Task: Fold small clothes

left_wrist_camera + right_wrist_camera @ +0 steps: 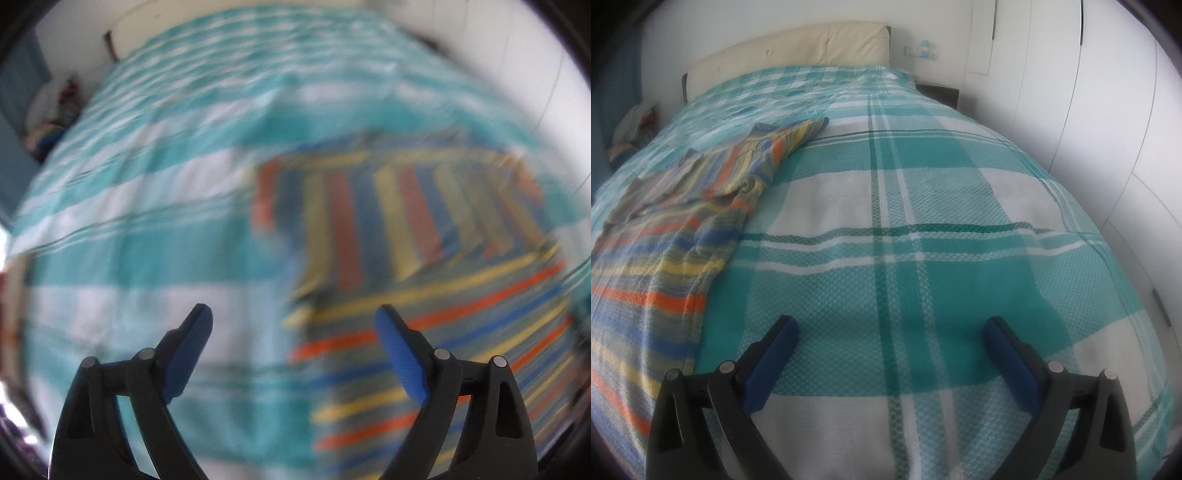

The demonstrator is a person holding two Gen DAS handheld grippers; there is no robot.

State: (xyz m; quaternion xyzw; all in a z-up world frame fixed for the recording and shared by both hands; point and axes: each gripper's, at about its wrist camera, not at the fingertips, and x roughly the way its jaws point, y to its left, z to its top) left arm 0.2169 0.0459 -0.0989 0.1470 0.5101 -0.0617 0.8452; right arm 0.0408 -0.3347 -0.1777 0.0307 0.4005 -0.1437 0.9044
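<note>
A small striped garment (436, 295) in blue, yellow and orange lies spread on the teal-and-white checked bedspread (147, 206); the left wrist view is blurred. My left gripper (293, 321) hangs open above the garment's left edge, nothing between its blue pads. In the right wrist view the same garment (665, 258) lies at the left, with a folded-over part reaching toward the pillow end. My right gripper (890, 332) stands open over bare bedspread (923, 221), to the right of the garment and apart from it.
A cream headboard (798, 44) closes the far end of the bed. White wardrobe doors (1108, 129) run along the right side, with a dark bedside table (940, 92) by them. A heap of soft things (631, 125) sits at the far left of the bed.
</note>
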